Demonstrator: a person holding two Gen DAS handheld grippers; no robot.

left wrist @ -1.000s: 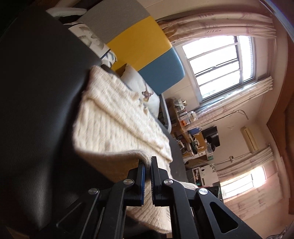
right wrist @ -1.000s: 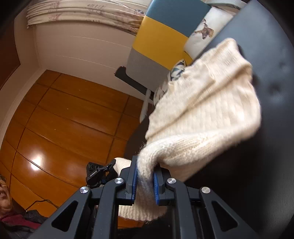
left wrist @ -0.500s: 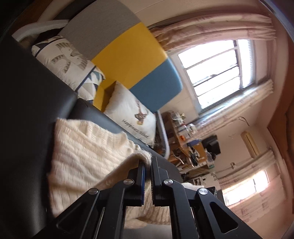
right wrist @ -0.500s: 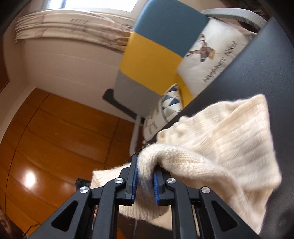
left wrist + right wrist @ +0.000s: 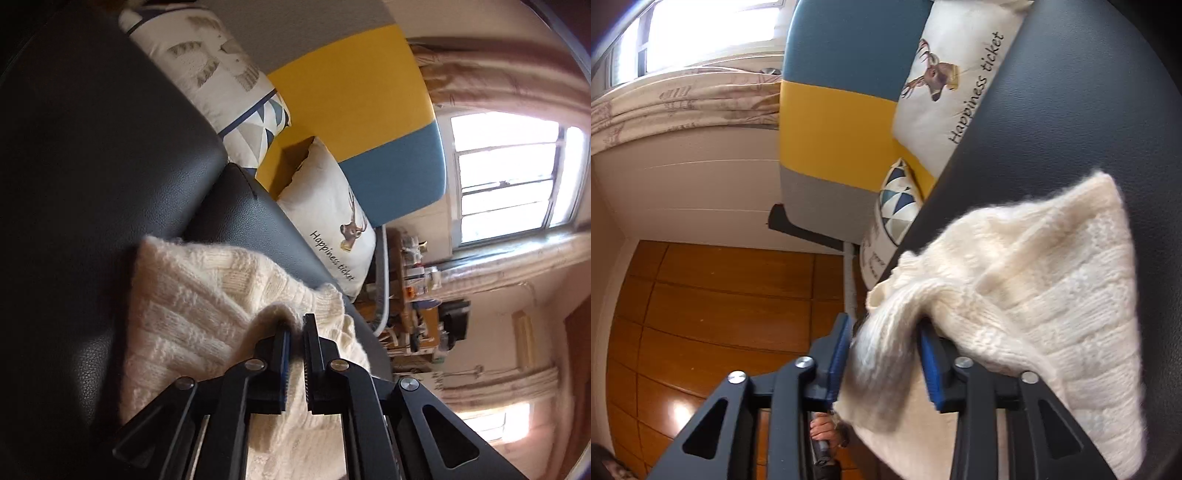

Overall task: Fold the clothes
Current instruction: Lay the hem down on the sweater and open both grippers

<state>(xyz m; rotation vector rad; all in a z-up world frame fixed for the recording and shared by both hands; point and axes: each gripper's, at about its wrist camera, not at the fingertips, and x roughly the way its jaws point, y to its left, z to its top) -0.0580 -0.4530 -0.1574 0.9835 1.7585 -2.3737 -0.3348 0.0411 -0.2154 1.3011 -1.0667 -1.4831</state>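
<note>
A cream knitted sweater (image 5: 192, 314) lies folded on a black leather surface (image 5: 92, 166). My left gripper (image 5: 296, 325) is shut on the sweater's edge, with a fold of knit pinched between its fingers. In the right wrist view the same sweater (image 5: 1052, 295) lies on the black surface (image 5: 1089, 110). My right gripper (image 5: 882, 332) has its jaws spread apart, and a fold of the sweater hangs loosely between them.
Behind the black surface stands a grey, yellow and blue chair back (image 5: 351, 92) with a triangle-patterned cushion (image 5: 229, 85) and a white deer cushion (image 5: 332, 221). A cluttered desk (image 5: 421, 295) and a window (image 5: 509, 177) are beyond. Wooden panelling (image 5: 701, 314) is at the left.
Both grippers have brought the sweater's edge forward over the rest and lowered it. My right gripper has opened from its grip on the knit. The left stays shut.
</note>
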